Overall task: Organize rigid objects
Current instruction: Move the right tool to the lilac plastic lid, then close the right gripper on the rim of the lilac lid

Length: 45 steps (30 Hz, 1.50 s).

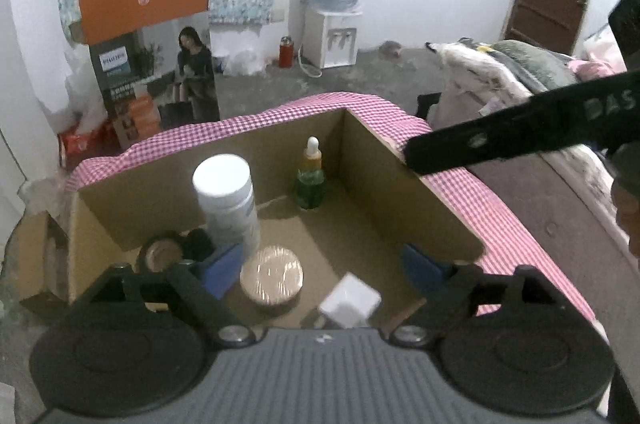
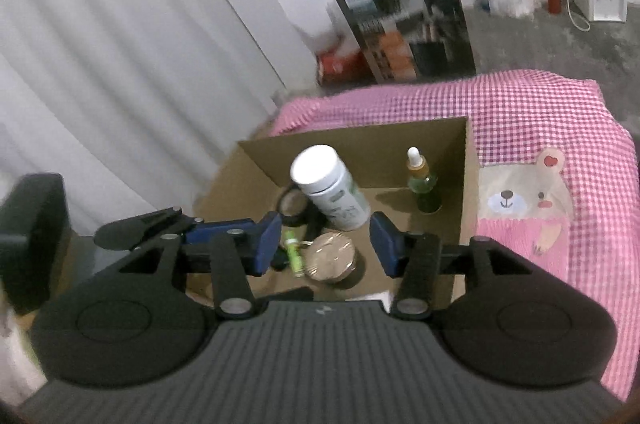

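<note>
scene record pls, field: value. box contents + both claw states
container: cardboard box on pink checked cloth
upright: white bottle; green dropper bottle
flat: round tin; small green tube; tape roll
near edge: white cube
left claw: open, empty
right claw: open, empty, above box

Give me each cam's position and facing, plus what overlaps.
Left wrist: on the left gripper, looking down into the box from its near side; own open blue fingers show, the other gripper's black arm crosses at right.
Right wrist: on the right gripper, above the box, facing the curtain corner; own open fingers show, nothing between.
Shared: box, white bottle, dropper bottle, round tin, checked cloth.
</note>
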{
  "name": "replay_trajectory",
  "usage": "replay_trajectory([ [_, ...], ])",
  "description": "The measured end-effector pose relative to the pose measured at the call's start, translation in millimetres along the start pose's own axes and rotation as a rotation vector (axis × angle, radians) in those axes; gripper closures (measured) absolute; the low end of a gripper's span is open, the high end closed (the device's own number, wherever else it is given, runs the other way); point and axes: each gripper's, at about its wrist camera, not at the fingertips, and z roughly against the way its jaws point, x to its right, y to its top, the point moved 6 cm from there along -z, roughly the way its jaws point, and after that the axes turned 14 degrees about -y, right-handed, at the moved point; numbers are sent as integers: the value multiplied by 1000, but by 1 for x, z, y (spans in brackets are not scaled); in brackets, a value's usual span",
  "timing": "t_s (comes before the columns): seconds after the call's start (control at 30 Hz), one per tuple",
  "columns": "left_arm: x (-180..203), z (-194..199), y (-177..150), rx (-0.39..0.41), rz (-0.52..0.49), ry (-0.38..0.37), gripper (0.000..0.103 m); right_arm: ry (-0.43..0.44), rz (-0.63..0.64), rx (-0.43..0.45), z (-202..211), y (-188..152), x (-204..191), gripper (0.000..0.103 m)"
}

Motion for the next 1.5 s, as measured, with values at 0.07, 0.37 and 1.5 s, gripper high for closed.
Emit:
replay_trajectory([
  [0.07,6,14,-13,12,-16,-12,10,12,-23,35,20,-16,4,51],
  [0.37,24,20,-83,-37,-45,-63,9,-41,-125,36,34,-123,19,47],
  [1.5,74,-79,-135,-159,-234,-1,29,-184,-48,-138,-63,-190,30,84],
])
